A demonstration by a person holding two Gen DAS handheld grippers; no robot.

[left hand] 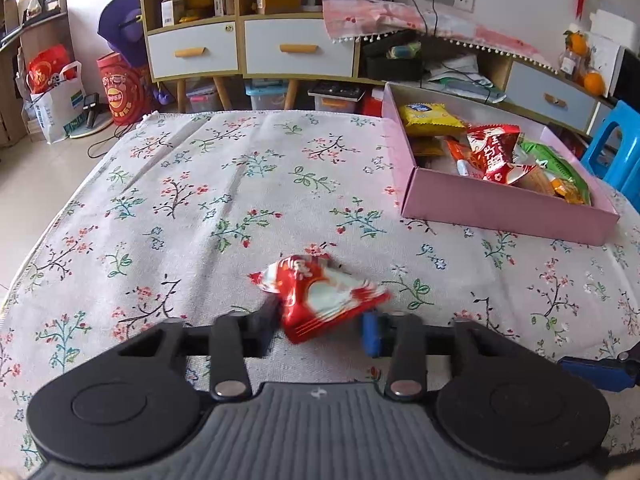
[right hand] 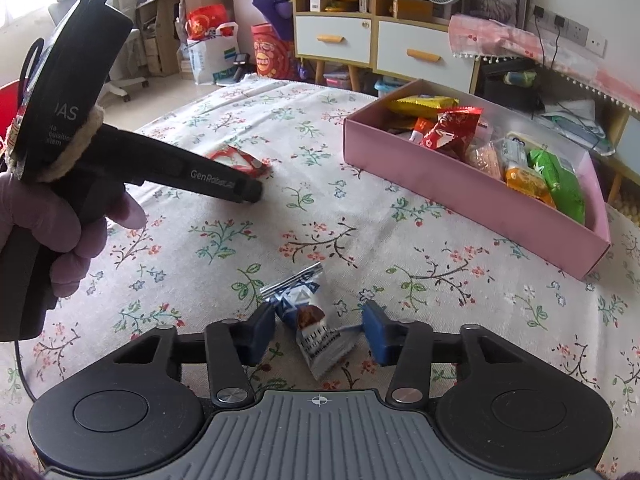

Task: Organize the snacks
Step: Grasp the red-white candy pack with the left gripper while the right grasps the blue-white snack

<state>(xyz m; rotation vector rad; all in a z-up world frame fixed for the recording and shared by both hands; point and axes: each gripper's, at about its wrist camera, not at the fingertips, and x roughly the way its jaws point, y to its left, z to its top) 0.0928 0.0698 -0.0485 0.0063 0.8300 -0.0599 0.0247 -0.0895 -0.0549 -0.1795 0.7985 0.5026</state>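
In the left wrist view my left gripper point(left hand: 320, 322) has its jaws around a red and white snack packet point(left hand: 320, 298) on the floral tablecloth point(left hand: 180, 208); the fingers touch its sides. The same packet point(right hand: 234, 162) shows in the right wrist view beyond the left gripper's finger. My right gripper point(right hand: 320, 326) is open, its blue pads on either side of a blue and white snack packet point(right hand: 310, 320) lying on the cloth. A pink box point(left hand: 500, 202) at the right holds several snack packets, also seen in the right wrist view point(right hand: 460, 188).
The left gripper's handle and the gloved hand point(right hand: 60, 208) fill the left of the right wrist view. Behind the table stand a drawer cabinet point(left hand: 248, 48), bags on the floor point(left hand: 60, 92) and a blue stool point(left hand: 616, 144).
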